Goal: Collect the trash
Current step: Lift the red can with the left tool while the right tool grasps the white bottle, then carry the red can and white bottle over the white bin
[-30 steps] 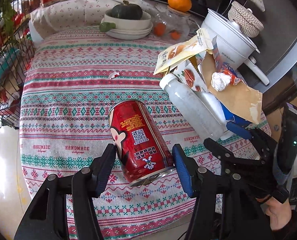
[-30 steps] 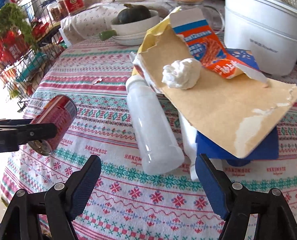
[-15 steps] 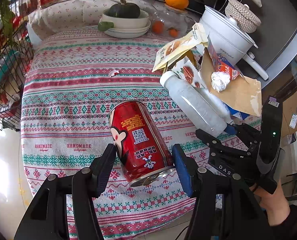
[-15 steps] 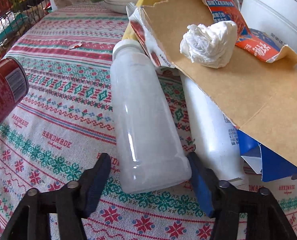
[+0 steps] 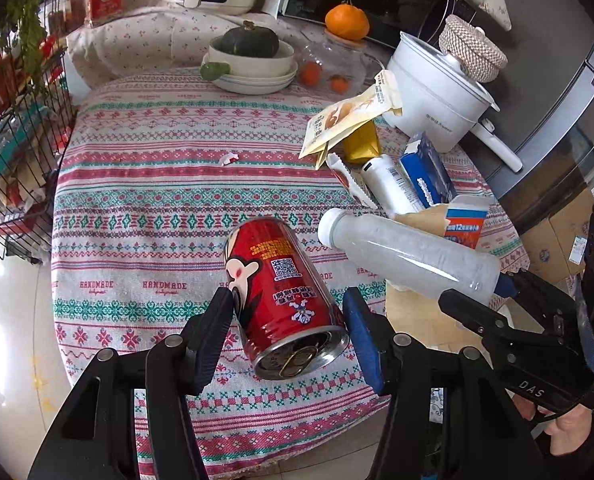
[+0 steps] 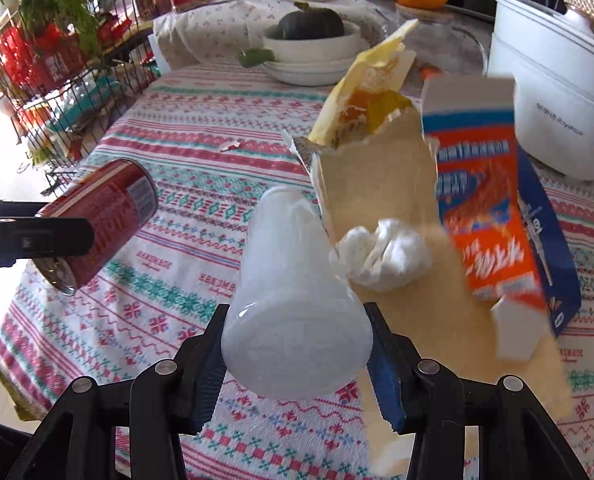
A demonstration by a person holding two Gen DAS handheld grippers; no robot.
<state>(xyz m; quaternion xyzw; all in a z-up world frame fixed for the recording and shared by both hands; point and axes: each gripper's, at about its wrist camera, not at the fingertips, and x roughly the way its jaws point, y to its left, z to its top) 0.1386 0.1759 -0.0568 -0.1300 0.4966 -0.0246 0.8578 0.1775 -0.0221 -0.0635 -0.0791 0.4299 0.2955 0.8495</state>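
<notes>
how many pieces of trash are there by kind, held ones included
cans: 1, red can
plastic bottles: 2, clear bottle, white bottle
snack wrappers: 2
cartons: 2
tissue wads: 1
paper scraps: 1
total: 9

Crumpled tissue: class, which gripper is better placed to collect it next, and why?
Right, probably. The crumpled tissue lies just beyond the right gripper, farther from the left gripper. Both are full though: right holds the bottle, left the red can.

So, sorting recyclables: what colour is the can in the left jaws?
Red can, silver end; clearest in the left wrist view.
</notes>
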